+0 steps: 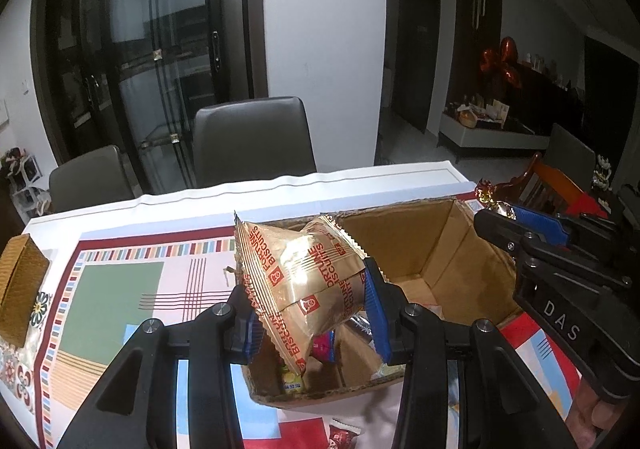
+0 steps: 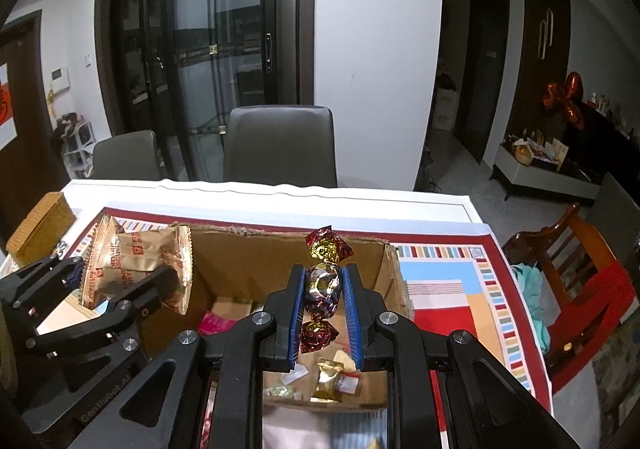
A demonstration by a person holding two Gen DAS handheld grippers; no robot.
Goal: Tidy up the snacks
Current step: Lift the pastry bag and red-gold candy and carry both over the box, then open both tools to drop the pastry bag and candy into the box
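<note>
- We hold the Fortune Biscuits packet [image 1: 310, 283] clamped in the left gripper [image 1: 310, 313], long axis tilted, above the cardboard box [image 1: 436, 249] at its left side.
- Our right gripper [image 2: 324, 313] pinches a foil-wrapped candy [image 2: 322, 291], its long axis along the fingers, twisted ends fore and aft, over the box.
- Both grippers angle downward over the patterned tablecloth [image 1: 120, 289].

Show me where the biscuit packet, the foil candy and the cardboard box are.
biscuit packet [image 1: 308, 281]: left wrist view, middle of the gold wrapper.
foil candy [image 2: 322, 285]: right wrist view, silver body between the blue pads.
cardboard box [image 2: 248, 261]: right wrist view, inner far wall.
</note>
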